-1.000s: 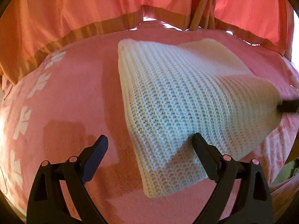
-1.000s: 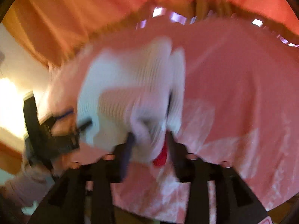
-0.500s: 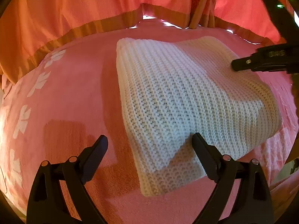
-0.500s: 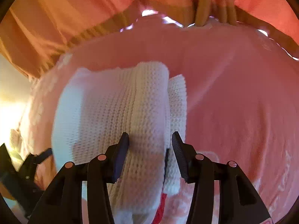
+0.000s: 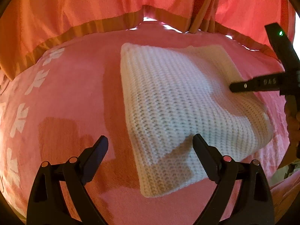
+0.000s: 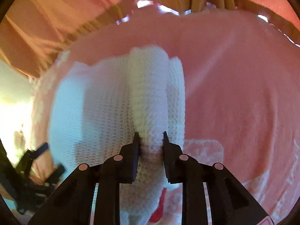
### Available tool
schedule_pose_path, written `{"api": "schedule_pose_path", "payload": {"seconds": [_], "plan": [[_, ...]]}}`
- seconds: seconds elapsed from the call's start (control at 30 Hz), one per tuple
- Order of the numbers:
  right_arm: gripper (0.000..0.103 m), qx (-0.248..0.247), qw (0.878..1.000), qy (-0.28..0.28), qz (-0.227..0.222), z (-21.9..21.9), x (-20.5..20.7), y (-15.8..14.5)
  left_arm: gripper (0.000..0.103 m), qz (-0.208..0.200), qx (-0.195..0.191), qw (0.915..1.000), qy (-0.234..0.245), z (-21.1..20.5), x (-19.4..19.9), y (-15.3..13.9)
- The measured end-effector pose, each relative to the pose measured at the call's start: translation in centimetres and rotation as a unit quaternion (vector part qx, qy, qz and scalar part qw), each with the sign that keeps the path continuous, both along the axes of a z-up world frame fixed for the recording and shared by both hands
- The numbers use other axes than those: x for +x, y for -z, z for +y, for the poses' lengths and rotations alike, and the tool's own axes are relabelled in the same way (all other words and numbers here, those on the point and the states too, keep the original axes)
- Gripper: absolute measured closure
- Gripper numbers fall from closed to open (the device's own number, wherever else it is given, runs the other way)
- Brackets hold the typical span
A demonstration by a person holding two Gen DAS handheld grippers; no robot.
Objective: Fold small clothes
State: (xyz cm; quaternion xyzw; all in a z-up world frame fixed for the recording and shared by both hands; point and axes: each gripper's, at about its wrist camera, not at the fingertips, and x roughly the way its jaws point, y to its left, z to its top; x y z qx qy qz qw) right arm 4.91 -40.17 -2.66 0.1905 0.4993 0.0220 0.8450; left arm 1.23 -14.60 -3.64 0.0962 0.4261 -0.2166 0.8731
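A folded white knit garment (image 5: 180, 101) lies on the pink bedspread (image 5: 75, 93). My left gripper (image 5: 150, 150) is open and empty, hovering over the garment's near left corner. My right gripper (image 6: 150, 140) is shut on a raised fold of the white knit garment (image 6: 116, 101) at its near edge. In the left wrist view the right gripper (image 5: 243, 87) reaches in from the right and rests on the garment's right side. The left gripper (image 6: 37, 166) shows blurred at the lower left of the right wrist view.
Pink-orange curtains (image 5: 93, 9) hang behind the bed, with a brownish hem along the far edge. White leaf prints (image 5: 35, 82) run down the bedspread's left side. A red tag (image 6: 159, 208) shows under the garment near my right gripper.
My right gripper has moved in over the garment's right edge and closed from open onto a fold of knit. The left gripper has stayed still and open.
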Motion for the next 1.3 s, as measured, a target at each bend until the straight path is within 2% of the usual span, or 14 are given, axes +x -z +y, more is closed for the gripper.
{"api": "schedule_pose_path", "payload": {"seconds": [0.1, 0.23, 0.3, 0.37, 0.43, 0.57, 0.7, 0.77, 0.87, 1.03, 1.17, 1.2, 1.23, 1.3], "plan": [[0.078, -0.007, 0.999, -0.005, -0.036, 0.5, -1.6, -2.4, 0.014, -0.020, -0.027, 0.9994, 0.006, 0.1, -0.5, -1.9], [0.081, -0.013, 0.999, -0.020, -0.039, 1.9, -2.8, -2.6, 0.013, 0.005, -0.082, 0.9965, 0.014, -0.8, 1.1, -4.1], [0.082, -0.024, 0.999, -0.039, -0.022, 2.7, -3.2, -2.0, 0.013, 0.000, -0.065, 0.9977, 0.016, -1.6, 1.8, -3.8], [0.083, -0.074, 0.996, -0.039, 0.019, 3.1, -2.8, 0.3, 0.013, -0.019, -0.013, 0.9996, 0.014, -2.7, 2.5, -2.1], [0.083, -0.090, 0.995, -0.039, 0.021, 3.0, -2.6, 0.8, 0.014, -0.011, 0.021, 0.9997, 0.009, -3.1, 3.1, -0.3], [0.082, -0.056, 0.998, -0.027, 0.006, 2.1, -3.0, -0.7, 0.013, 0.024, 0.006, 0.9997, -0.003, -2.8, 3.7, 0.8], [0.070, -0.047, 0.999, -0.012, -0.022, 1.6, -3.4, -2.5, 0.013, 0.006, 0.003, 1.0000, 0.000, -3.0, 3.2, -0.3], [0.054, -0.050, 0.998, -0.005, -0.034, 1.4, -3.1, -3.3, 0.013, 0.008, 0.000, 1.0000, 0.000, -3.1, 2.9, -0.6], [0.040, -0.060, 0.997, 0.008, -0.042, 1.4, -2.8, -3.9, 0.013, 0.001, -0.001, 1.0000, 0.008, -3.6, 2.7, -1.6], [0.035, -0.056, 0.998, 0.024, -0.031, 0.9, -1.5, -3.0, 0.013, -0.013, 0.017, 0.9995, 0.022, -5.4, 3.9, -2.4], [0.038, -0.043, 0.999, 0.005, -0.022, 1.2, -0.3, -2.0, 0.013, -0.005, -0.002, 0.9999, 0.010, -5.0, 4.6, -1.9], [0.047, -0.043, 0.999, 0.003, -0.019, 1.3, 0.2, -1.5, 0.013, -0.001, -0.002, 1.0000, 0.010, -4.9, 4.7, -1.7], [0.080, -0.042, 0.999, 0.002, -0.014, 1.3, 0.5, -1.2, 0.013, 0.007, 0.002, 0.9999, 0.012, -4.7, 4.8, -1.3], [0.087, -0.025, 1.000, 0.007, -0.014, 1.1, 0.6, -1.3, 0.013, 0.008, 0.005, 0.9999, 0.013, -4.4, 4.7, -1.2]]}}
